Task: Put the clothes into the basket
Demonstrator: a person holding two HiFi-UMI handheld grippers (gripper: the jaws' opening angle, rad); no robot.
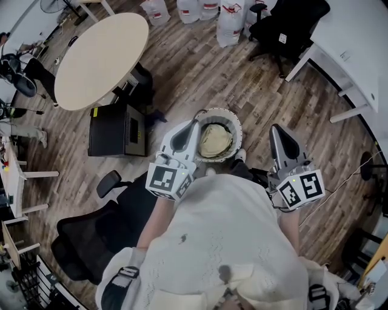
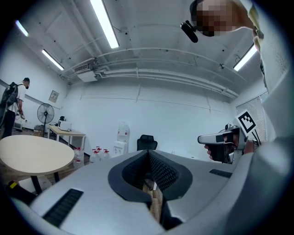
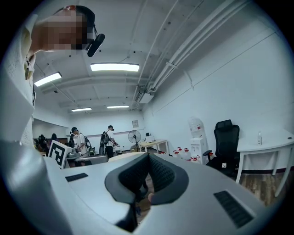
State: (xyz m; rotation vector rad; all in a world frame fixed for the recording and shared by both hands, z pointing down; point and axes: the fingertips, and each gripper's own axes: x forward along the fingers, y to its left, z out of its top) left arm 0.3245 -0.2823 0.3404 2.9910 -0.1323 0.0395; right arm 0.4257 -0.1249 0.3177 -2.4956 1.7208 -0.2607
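Seen from the head view, a round white basket [image 1: 238, 129] stands on the wood floor just ahead of me, and a cream-coloured garment [image 1: 215, 140] lies inside it. My left gripper [image 1: 195, 123] is held level over the basket's left rim with its jaws shut and nothing between them. My right gripper [image 1: 274, 128] hovers to the right of the basket, apart from it, jaws together and empty. In the left gripper view, the left gripper [image 2: 148, 153] points at the far white wall, and the right gripper [image 2: 223, 140] shows at the right. The right gripper [image 3: 148, 157] points across the room.
A round beige table [image 1: 100, 57] and a black box [image 1: 116, 130] stand at the left. A black office chair [image 1: 91, 236] is beside me, another chair [image 1: 288, 27] by a white desk [image 1: 357, 48]. Water jugs [image 1: 230, 18] line the far side. Several people [image 3: 78, 142] stand at the back.
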